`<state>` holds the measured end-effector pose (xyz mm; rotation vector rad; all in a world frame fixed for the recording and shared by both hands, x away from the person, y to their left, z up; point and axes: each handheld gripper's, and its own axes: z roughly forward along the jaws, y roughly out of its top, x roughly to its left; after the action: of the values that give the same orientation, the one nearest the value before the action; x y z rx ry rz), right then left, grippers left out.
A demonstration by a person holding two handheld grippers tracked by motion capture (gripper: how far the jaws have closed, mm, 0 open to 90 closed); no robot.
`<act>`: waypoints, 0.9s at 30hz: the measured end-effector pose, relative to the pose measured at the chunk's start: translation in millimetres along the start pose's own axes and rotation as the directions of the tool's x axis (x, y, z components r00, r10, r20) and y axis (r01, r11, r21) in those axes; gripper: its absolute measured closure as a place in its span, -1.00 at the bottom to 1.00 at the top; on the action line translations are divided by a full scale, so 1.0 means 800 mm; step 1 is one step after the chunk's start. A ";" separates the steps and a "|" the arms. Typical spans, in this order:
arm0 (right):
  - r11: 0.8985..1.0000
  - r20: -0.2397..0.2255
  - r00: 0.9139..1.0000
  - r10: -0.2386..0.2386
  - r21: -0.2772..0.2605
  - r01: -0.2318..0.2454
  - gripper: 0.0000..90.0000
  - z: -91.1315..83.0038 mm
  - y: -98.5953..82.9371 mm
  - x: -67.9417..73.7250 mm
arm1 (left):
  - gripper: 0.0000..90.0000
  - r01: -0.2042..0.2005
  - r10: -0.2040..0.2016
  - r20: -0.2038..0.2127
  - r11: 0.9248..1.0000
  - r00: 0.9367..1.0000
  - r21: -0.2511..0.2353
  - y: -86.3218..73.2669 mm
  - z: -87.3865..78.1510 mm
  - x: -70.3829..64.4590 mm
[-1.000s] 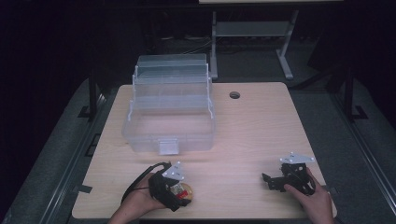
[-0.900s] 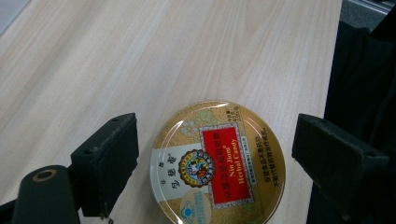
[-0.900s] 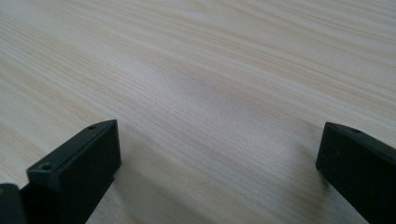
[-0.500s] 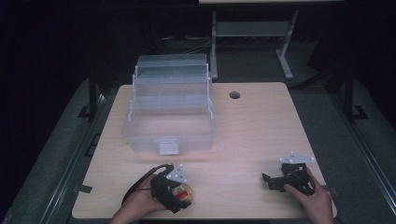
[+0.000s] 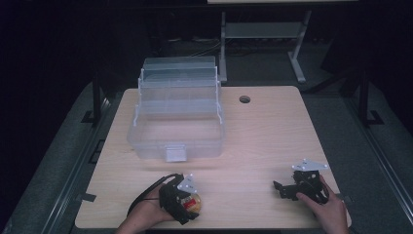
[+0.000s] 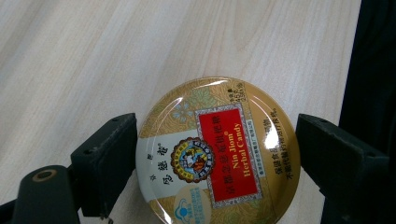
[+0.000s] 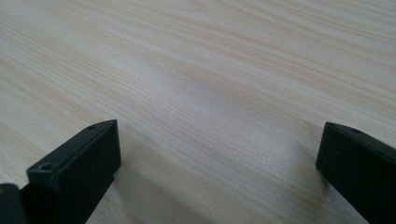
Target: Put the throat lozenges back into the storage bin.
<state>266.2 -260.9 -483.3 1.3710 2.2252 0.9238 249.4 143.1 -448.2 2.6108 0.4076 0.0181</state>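
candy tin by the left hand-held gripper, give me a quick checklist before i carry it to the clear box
1. Candy tin sits between the left hand-held gripper jaws: ok.
2. Jaws clamped on the tin: cannot tell; one jaw touches its rim, the other shows a slight gap.
3. Tin flat on the table, lid up: ok.
4. Clear box open, bottom bin free: ok.
5. Path from tin to box free of things: ok.
6. Right hand-held gripper open, holding nothing, off to the side: ok.

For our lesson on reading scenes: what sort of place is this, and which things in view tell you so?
Probably a lab or recording studio, not a home: a lone wooden table against dark surroundings, a hand-held left gripper around a candy tin, and a clear plastic toolbox.
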 end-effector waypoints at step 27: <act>1.000 0.000 1.000 0.000 0.000 0.000 -1.00 0.000 0.000 0.000 | -0.57 0.001 -0.001 -0.014 1.000 1.000 0.019 0.001 0.000 0.000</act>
<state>266.2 -260.9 -483.3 1.3707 2.2253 0.9238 249.8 142.6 -448.0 2.6307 0.4159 0.0329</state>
